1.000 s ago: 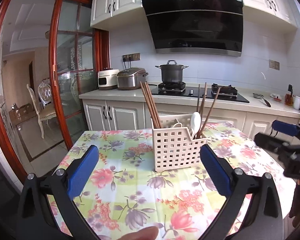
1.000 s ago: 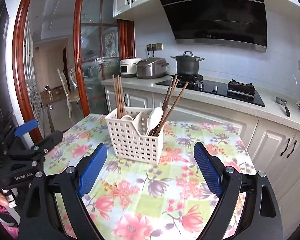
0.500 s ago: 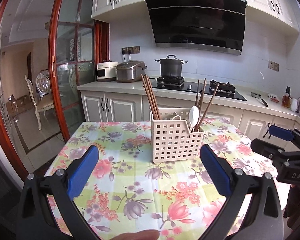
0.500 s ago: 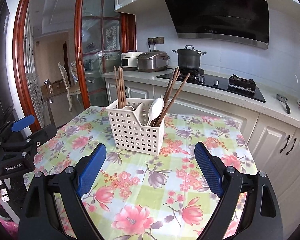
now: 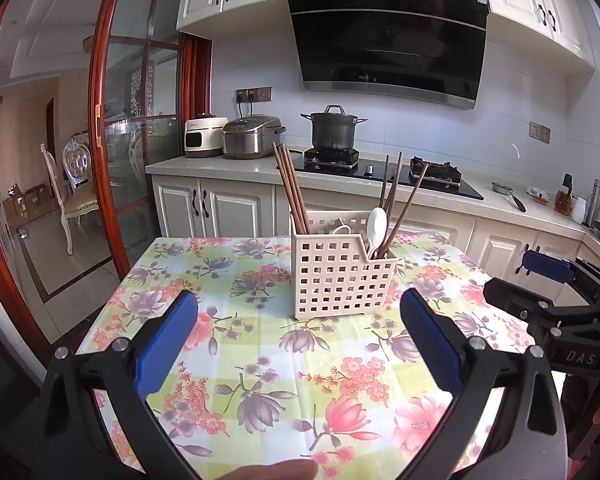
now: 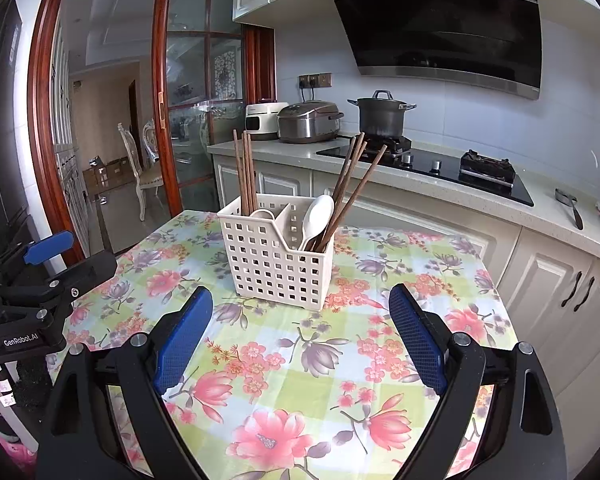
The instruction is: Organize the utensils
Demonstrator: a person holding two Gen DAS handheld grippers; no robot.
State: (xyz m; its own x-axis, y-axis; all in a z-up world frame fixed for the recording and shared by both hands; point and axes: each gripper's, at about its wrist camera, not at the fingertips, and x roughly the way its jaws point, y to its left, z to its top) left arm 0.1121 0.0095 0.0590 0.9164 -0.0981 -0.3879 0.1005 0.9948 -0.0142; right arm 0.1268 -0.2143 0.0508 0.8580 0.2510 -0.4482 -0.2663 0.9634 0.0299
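The left hand-held gripper (image 5: 299,340) hung above the near edge of the table (image 5: 260,380), its blue-padded fingers (image 5: 166,344) spread wide with nothing between them. The floral cloth covering the table showed plainly in the gap. Ahead of it, toward the far edge and a little right of the table's middle, stood the cream perforated utensil basket (image 5: 342,280), upright on the cloth and touched by neither gripper. In the basket's left compartment a bundle of brown chopsticks (image 5: 290,188) leaned slightly leftward, with a white looped handle just beside them. In its right compartment a white spoon (image 5: 377,226) stood bowl upward, and more brown chopsticks (image 5: 400,200) fanned out to the right behind it.

The right hand-held gripper (image 6: 301,338) also hovered over the near edge, jaws wide apart and empty, with the basket (image 6: 276,260) beyond the tips of its fingers (image 6: 418,344). From that view the left gripper's black frame appeared at the table's left edge, well apart from the basket.

Past the table's far edge ran a kitchen counter (image 5: 228,168) carrying two rice cookers and a dark lidded pot (image 5: 334,128) on a black stove.
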